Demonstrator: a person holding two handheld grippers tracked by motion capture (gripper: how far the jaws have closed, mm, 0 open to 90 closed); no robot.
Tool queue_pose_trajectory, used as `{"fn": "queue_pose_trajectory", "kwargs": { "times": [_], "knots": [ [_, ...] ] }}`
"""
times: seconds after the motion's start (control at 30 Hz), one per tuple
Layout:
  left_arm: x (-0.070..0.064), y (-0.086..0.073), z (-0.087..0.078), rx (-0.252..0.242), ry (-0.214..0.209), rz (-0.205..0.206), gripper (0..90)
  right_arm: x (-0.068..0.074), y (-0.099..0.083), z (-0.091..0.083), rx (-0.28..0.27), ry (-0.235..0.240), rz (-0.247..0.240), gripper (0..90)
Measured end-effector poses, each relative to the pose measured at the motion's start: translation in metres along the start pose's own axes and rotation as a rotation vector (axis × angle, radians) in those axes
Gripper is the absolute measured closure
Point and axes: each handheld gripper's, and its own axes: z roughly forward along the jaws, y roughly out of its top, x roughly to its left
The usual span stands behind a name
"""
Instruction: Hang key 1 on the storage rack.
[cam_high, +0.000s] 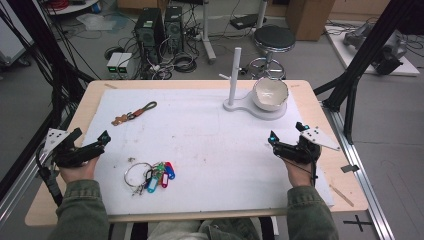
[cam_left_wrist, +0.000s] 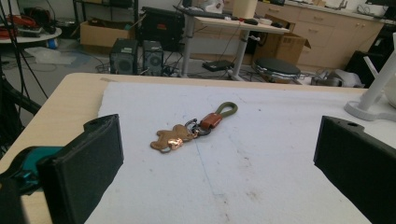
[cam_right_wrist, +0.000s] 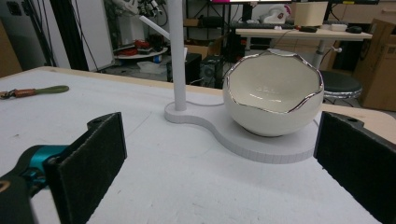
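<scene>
Your left gripper (cam_high: 90, 142) is spread wide, holding nothing; the bear keychain (cam_left_wrist: 196, 129) lies ahead of it, between the jaws' line. Your right gripper (cam_high: 286, 135) is likewise spread, the bowl (cam_right_wrist: 273, 93) just ahead.

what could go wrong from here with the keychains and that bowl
1. The brown bear-shaped keychain with the green loop lies flat on the white mat, so the open left gripper may scrape the mat or pinch just the loop and let the bear swing.
2. The white eggshell-shaped bowl with the silver rim faces the open right gripper; a careless push forward might knock it off its white stand base.
</scene>
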Motion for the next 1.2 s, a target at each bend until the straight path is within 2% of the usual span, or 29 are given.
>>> {"fn": "queue_pose_trajectory", "kwargs": {
  "times": [0.37, 0.6, 0.87, 1.03, 1.2],
  "knots": [
    [0.002, 0.002, 0.001, 0.011, 0.005, -0.011, 1.9, 0.002, -0.001, 0.001, 0.005, 0.002, -0.015, 1.4],
    [0.001, 0.005, 0.006, 0.044, 0.018, 0.015, 1.9, 0.001, -0.001, 0.001, 0.009, 0.004, -0.003, 1.4],
    [-0.006, 0.018, 0.024, 0.077, -0.029, 0.020, 1.9, 0.002, -0.001, 0.001, 0.009, 0.000, -0.011, 1.4],
    [-0.010, 0.025, 0.035, 0.102, -0.042, 0.057, 1.9, 0.002, -0.002, 0.001, 0.014, -0.005, -0.027, 1.4],
    [-0.015, 0.034, 0.046, 0.125, -0.057, 0.076, 1.9, 0.002, -0.002, 0.001, 0.014, -0.003, -0.030, 1.4]
  ]
}}
